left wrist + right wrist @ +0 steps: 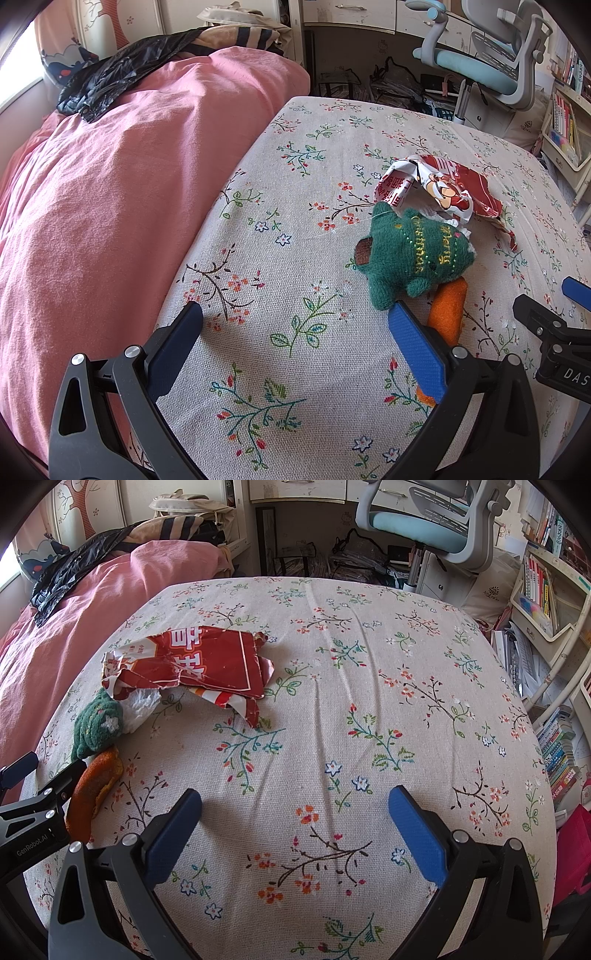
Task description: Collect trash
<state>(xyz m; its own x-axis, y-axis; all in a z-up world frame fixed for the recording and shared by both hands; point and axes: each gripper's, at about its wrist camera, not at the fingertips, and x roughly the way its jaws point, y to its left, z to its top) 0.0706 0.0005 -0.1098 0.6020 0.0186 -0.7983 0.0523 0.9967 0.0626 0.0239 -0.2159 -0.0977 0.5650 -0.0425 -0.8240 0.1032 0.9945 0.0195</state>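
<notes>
Left wrist view: left gripper (295, 325) is hovering w/ jaws wide, holding nothing. Torn wrapper (439, 188) is lying on the floral sheet (295, 177), touching a green plush toy (410, 258); orange peel (448, 314) just beside. Wrapper is looking light, crinkly, prob. slippery; a raised edge seems best to pinch.

Right wrist view: right gripper (295, 805) is also gaping wide, empty. Wrapper (207, 664) is sitting ahead-left; toy (98, 725) is crowding its near corner, black bag (62, 579) well apart.

Glossy, crumpled red wrapper (207, 664); fuzzy knitted green toy (413, 258); rough orange peel (94, 786); coarse woven floral sheet (332, 701); soft matt pink quilt (110, 184); shiny black bag (110, 77).
</notes>
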